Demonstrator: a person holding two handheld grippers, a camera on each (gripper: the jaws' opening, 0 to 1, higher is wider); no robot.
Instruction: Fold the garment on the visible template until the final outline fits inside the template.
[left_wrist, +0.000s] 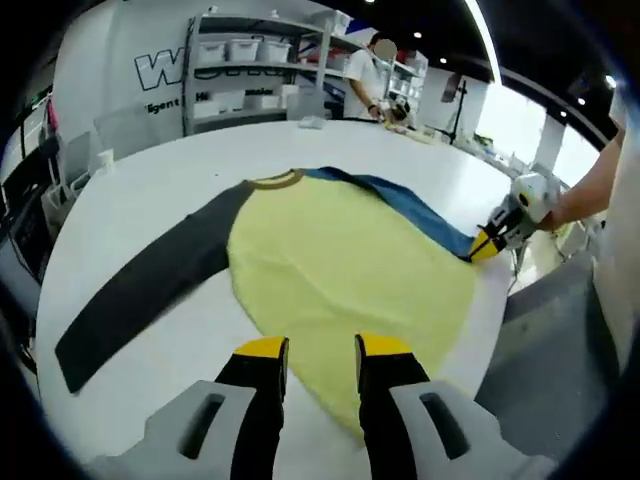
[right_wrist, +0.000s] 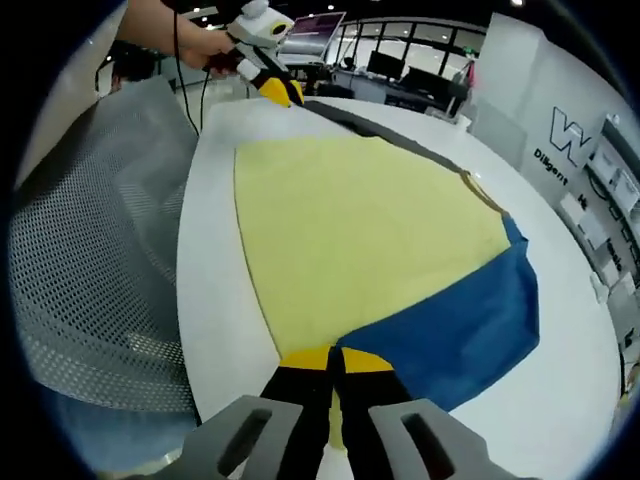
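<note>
While the right gripper (right_wrist: 333, 362) has its jaws pinched together on the blue sleeve (right_wrist: 470, 330) at its end, right by the table's (left_wrist: 180, 160) near edge, the main risk is the cloth sliding out when that sleeve gets carried over the body. The pinch looks shallow, near the hem, so a quick lift or drag could drop it or skew the fold.

Second risk: the yellow body (left_wrist: 350, 270) bunches if the sleeve is dragged flat instead of lifted, since nothing pins the torso. Left gripper (left_wrist: 321, 350) hovers just over the yellow hem, jaws narrowly apart, holding nothing that I can see.

Third: the garment (right_wrist: 370, 230) sits close to the table edge on the person's side; a pull toward the body could tip the hem off the table.

I can't make out any template outline on the white top, so fit can't be judged yet.

Pose: right gripper low, pointing along the table over the sleeve; in the left gripper view a bare forearm trails behind it. Left gripper angled down at the hem. Dark sleeve (left_wrist: 150, 290) lies stretched out flat, unfolded.
</note>
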